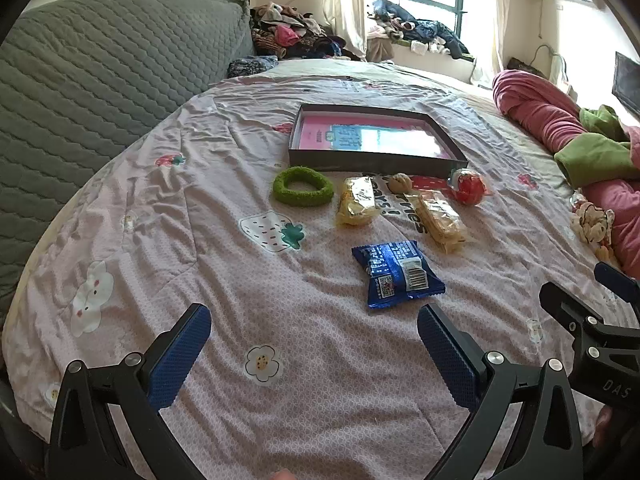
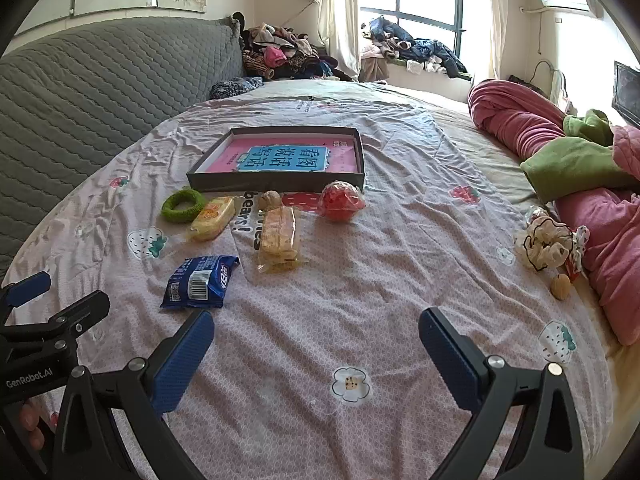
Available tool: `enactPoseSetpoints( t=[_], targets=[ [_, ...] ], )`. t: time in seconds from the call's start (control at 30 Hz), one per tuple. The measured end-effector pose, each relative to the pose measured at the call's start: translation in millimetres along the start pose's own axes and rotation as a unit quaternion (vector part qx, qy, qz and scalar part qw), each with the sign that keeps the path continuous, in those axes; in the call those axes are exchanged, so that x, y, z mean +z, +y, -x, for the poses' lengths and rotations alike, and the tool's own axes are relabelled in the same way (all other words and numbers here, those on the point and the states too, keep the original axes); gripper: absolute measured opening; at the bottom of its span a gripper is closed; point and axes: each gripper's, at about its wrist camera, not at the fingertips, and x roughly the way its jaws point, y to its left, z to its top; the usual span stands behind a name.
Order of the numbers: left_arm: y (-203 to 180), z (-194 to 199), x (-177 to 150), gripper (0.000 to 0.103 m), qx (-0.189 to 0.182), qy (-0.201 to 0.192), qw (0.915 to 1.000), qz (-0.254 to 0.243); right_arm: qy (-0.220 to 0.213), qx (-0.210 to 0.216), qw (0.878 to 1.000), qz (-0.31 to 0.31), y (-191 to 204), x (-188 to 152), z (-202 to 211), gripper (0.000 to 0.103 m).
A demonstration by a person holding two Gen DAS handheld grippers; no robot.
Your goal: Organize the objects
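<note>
Two claws hang released over the bed [image 1: 120, 208]: left claw [image 1: 314, 342] just short of the blue packet [image 1: 398, 274], right claw [image 2: 316, 342] beside it.

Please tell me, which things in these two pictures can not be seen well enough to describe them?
- Blue snack packet: print too small to read, both views.
- Box: glare washes out the pink book's cover in the left wrist view.
- Small round brown item before the box: too small to identify.
- Cream bundle by the pink blanket: unclear, distorted near the edge.
</note>
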Motion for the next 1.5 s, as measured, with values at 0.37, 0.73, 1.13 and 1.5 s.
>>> enactPoseSetpoints(
  t=[0.37,0.73,1.13,1.5],
  targets=[
    [0,7,2,0.103,-0.003,-0.003,1.0000,0.001,-0.006,-0.002,1.000,-0.001,-1,0,9,0.103],
    [-3,24,1,0.103,-0.010,-0.014,0.9999,-0.004,-0.017,-0.007,1.000,0.000,-3,-2,27,0.103],
    [-10,47,5,0.103,-0.013,-0.034,0.9993,-0.007,-0.029,-0.009,1.000,-0.001,-6,1,46,0.103],
    [-14,48,11,0.103,-0.004,-0.039,0.9992,-0.010,-0.024,-0.002,1.000,0.002,-9,10,44,0.103]
  ],
)
